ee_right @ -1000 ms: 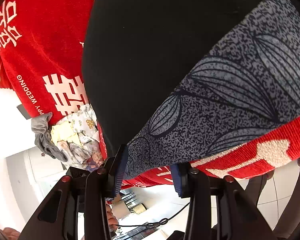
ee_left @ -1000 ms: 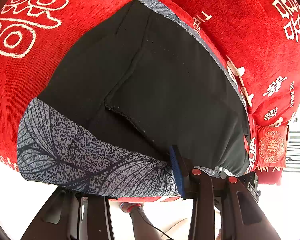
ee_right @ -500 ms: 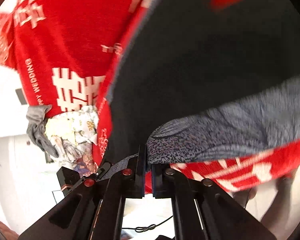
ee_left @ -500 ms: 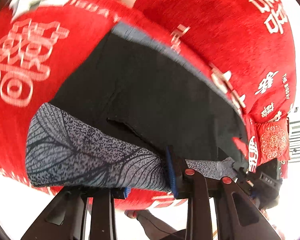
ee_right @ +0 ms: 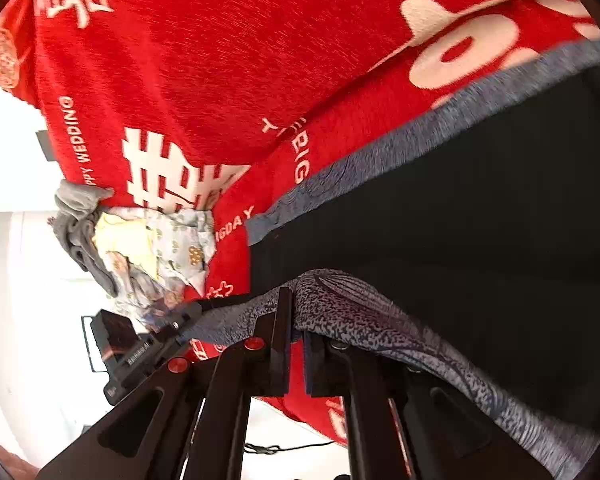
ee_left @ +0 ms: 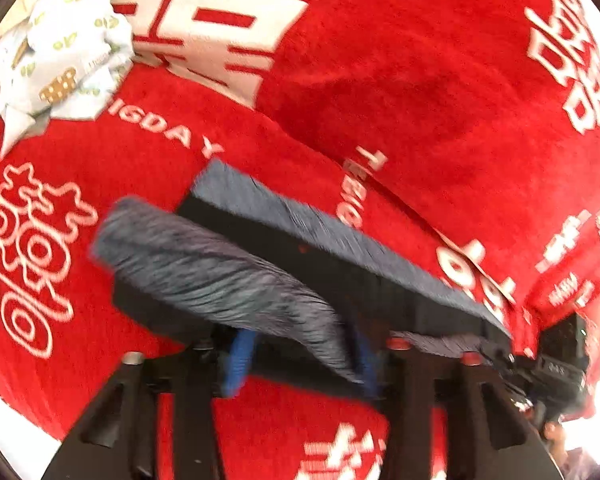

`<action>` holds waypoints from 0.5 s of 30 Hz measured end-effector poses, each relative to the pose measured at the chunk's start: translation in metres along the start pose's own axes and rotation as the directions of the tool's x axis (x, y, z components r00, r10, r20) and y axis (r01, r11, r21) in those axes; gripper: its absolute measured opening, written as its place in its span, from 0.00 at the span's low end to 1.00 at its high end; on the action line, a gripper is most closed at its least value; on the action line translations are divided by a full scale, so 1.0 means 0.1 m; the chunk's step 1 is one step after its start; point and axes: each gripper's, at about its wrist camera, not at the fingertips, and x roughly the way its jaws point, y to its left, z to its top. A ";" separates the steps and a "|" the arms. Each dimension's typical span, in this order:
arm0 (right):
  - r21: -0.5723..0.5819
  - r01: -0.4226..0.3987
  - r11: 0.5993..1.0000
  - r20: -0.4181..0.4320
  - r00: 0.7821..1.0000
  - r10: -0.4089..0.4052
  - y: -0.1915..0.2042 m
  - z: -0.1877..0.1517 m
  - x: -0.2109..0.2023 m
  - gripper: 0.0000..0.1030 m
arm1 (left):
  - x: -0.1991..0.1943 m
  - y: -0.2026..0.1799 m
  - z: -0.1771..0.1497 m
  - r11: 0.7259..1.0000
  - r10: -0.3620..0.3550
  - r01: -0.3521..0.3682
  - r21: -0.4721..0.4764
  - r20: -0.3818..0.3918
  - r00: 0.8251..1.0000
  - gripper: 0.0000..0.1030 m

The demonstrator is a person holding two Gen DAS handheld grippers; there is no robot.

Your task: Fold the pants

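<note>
The pants [ee_right: 480, 220] are black with a grey leaf-print band and lie on a red cover [ee_right: 220, 60] with white characters. My right gripper [ee_right: 296, 320] is shut on the grey band [ee_right: 360, 312] and holds that edge lifted over the black cloth. In the left wrist view the pants [ee_left: 320, 264] look blurred. My left gripper [ee_left: 300, 352] has its blue-padded fingers [ee_left: 236, 360] wide apart, and the grey band [ee_left: 220, 272] drapes between and over them. The right gripper's body [ee_left: 556, 360] shows at the far right.
A crumpled pile of pale printed and grey clothes [ee_right: 140, 248] lies on the red cover to the left, and it also shows in the left wrist view [ee_left: 56, 60]. The cover's edge and white floor lie below. The left gripper's body [ee_right: 132, 352] shows in the right wrist view.
Both grippers have lifted the grey band edge and carried it across the black cloth toward the far edge. The right gripper went from open to shut on the band.
</note>
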 end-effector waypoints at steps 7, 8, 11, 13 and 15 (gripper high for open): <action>-0.017 0.041 0.999 -0.064 0.997 -0.042 -0.17 0.58 0.39 0.07 | 0.56 -0.01 0.37 0.988 0.154 -0.154 -0.012 0.034 0.987 0.70; -0.021 0.058 0.998 -0.071 0.996 -0.059 -0.19 0.65 0.46 0.08 | 0.61 -0.01 0.40 0.984 0.179 -0.179 -0.009 0.034 0.983 0.70; -0.039 0.135 0.990 -0.110 0.984 -0.138 -0.28 0.84 0.68 0.14 | 0.59 0.05 0.51 0.959 0.282 -0.282 -0.021 0.061 0.957 0.70; -0.049 0.180 0.982 -0.117 0.976 -0.185 -0.27 0.93 0.75 0.22 | 0.43 0.13 0.58 0.960 0.280 -0.277 -0.044 0.081 0.957 0.70; -0.048 0.164 0.985 -0.109 0.980 -0.168 -0.20 0.96 0.69 0.39 | 0.33 0.15 0.59 0.956 0.293 -0.293 -0.009 0.085 0.952 0.70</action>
